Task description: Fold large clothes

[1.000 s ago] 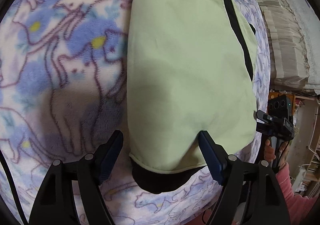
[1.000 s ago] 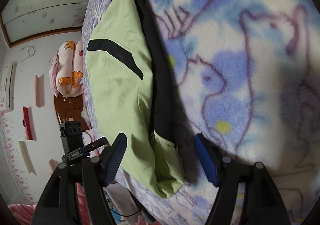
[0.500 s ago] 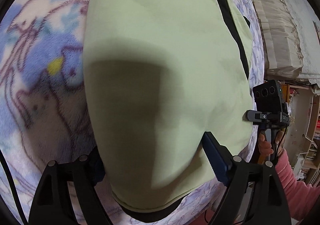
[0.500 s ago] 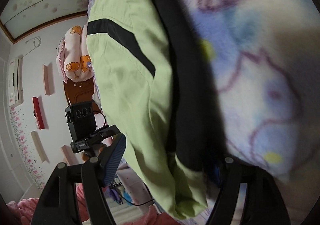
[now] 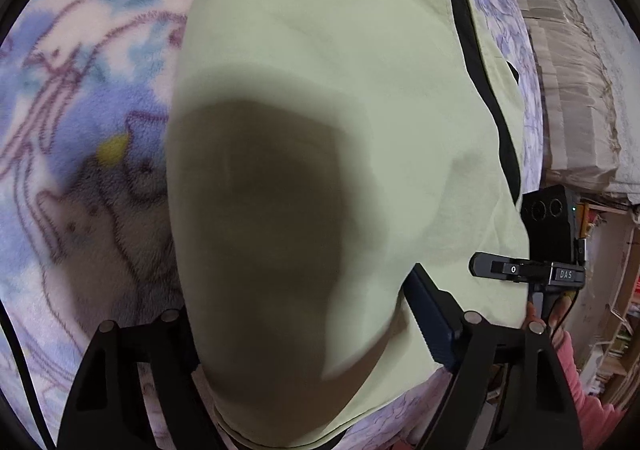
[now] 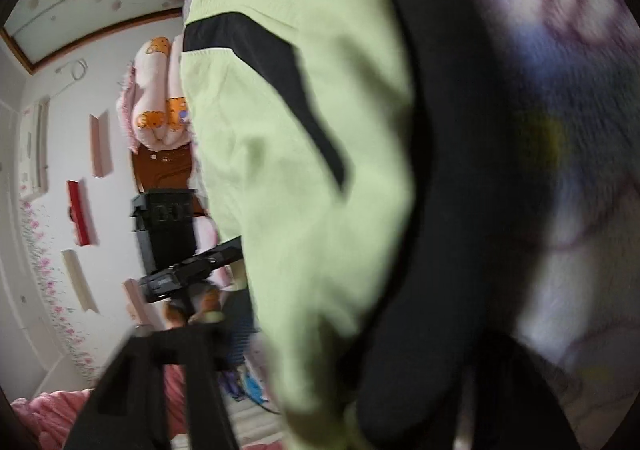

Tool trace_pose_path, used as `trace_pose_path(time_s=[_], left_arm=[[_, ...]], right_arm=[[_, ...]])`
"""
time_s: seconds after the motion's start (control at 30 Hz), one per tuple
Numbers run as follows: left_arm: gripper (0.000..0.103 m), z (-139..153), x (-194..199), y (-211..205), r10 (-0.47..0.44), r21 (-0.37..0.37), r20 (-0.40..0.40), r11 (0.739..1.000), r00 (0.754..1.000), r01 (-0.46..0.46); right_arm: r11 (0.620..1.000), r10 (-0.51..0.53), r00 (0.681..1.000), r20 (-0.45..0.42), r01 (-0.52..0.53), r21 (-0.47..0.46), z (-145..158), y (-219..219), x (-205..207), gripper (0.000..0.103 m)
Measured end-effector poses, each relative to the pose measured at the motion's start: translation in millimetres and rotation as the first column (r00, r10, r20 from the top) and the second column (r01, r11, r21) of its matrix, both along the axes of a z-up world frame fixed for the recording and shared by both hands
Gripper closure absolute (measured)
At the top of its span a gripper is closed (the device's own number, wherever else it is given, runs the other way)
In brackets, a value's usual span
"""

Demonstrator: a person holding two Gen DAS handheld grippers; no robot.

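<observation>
My left tongs (image 5: 304, 334) straddle the green jacket (image 5: 320, 90) on the cat-print blanket (image 5: 80, 98), jaws closing slightly. My right tongs (image 6: 360, 382) are closing around its hem, though blur hides any contact.

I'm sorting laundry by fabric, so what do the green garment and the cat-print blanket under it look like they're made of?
The green garment looks like a thin, smooth woven fabric with a matte finish, perhaps a light synthetic or cotton; it lies in soft creases and carries black trim. The cat-print blanket looks like plush fleece: its surface is fuzzy, with blurred printed outlines.
</observation>
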State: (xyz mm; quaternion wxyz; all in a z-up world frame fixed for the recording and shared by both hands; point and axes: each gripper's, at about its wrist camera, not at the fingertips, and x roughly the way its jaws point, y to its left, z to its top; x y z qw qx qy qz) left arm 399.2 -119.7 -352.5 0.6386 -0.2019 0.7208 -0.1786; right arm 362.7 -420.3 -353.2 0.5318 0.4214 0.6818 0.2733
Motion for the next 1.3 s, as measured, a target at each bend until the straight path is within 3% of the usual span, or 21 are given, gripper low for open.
trace_pose_path(time_s=[0.07,0.13,0.23,0.33,0.43,0.6,0.83,1.03,1.3], left_arm=[[0.034,12,-3,-4,0.010,0.042,0.040,0.999,0.999,-0.012],[0.051,25,-6,-6,0.014,0.078,0.086,0.997,0.996,-0.021],[0.063,46,-13,-12,0.020,0.135,0.171,0.990,0.985,-0.044],[0.066,69,-16,-22,0.030,0.178,0.248,0.981,0.968,-0.075],[0.067,92,-20,-24,0.052,0.164,0.287,0.981,0.957,-0.103],[0.068,131,-15,-16,0.100,0.142,0.288,0.979,0.952,-0.145],[0.068,199,-18,1,0.122,0.161,0.345,0.969,0.931,-0.187],[0.068,258,-18,44,0.144,0.171,0.399,0.959,0.905,-0.228],[0.068,313,-4,146,0.131,0.172,0.515,0.953,0.847,-0.251]], right_arm=[[1.000,-0.004,1.000,0.025,0.005,-0.023,7,0,0,0.072],[0.999,0.006,0.996,0.093,-0.001,-0.053,23,6,0,0.078],[0.993,0.035,0.984,0.177,-0.015,-0.115,48,18,0,0.082],[0.984,0.052,0.969,0.242,-0.008,-0.180,69,24,-1,0.084],[0.971,0.059,0.952,0.301,0.015,-0.238,94,26,-2,0.085],[0.971,0.047,0.942,0.333,0.036,-0.238,130,20,1,0.085],[0.965,0.119,0.916,0.384,-0.015,-0.262,184,41,5,0.086],[0.964,0.166,0.878,0.449,-0.047,-0.263,238,84,19,0.086],[0.949,0.228,0.795,0.562,-0.051,-0.313,297,189,42,0.086]])
